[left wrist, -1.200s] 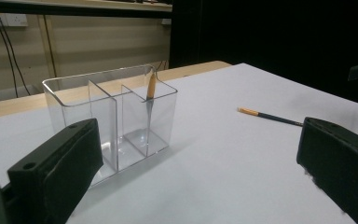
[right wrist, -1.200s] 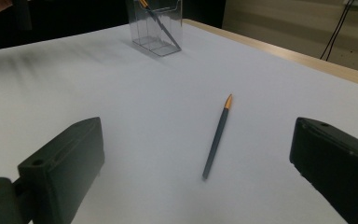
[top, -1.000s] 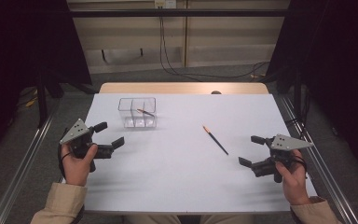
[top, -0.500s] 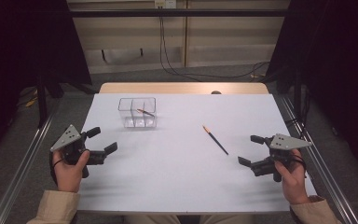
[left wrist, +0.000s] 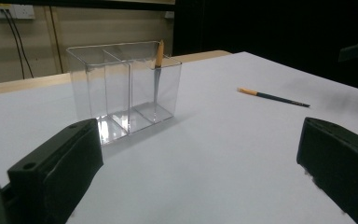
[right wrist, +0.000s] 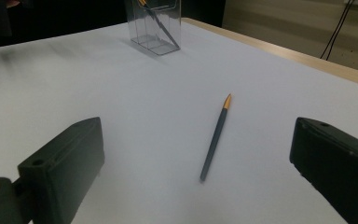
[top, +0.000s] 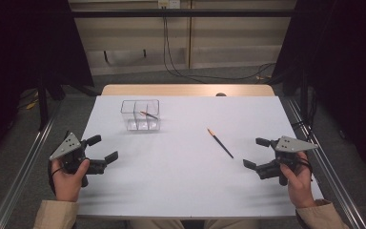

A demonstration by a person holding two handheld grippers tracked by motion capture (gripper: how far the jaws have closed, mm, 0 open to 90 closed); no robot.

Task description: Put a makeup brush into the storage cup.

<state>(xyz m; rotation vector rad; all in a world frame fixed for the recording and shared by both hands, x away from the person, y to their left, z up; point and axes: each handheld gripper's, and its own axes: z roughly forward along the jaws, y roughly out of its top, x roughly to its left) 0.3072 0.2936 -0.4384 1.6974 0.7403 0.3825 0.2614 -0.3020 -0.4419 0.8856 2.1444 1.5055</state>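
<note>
Pen flat on bench, holder well apart
Light, stiff, slim, likely to roll: grasp mid-barrel; left gripper and right gripper both gape, empty

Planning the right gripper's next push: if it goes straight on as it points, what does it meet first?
Probably the loose pen lying between the open right gripper jaws' line; the clear organizer stands farther off.
</note>
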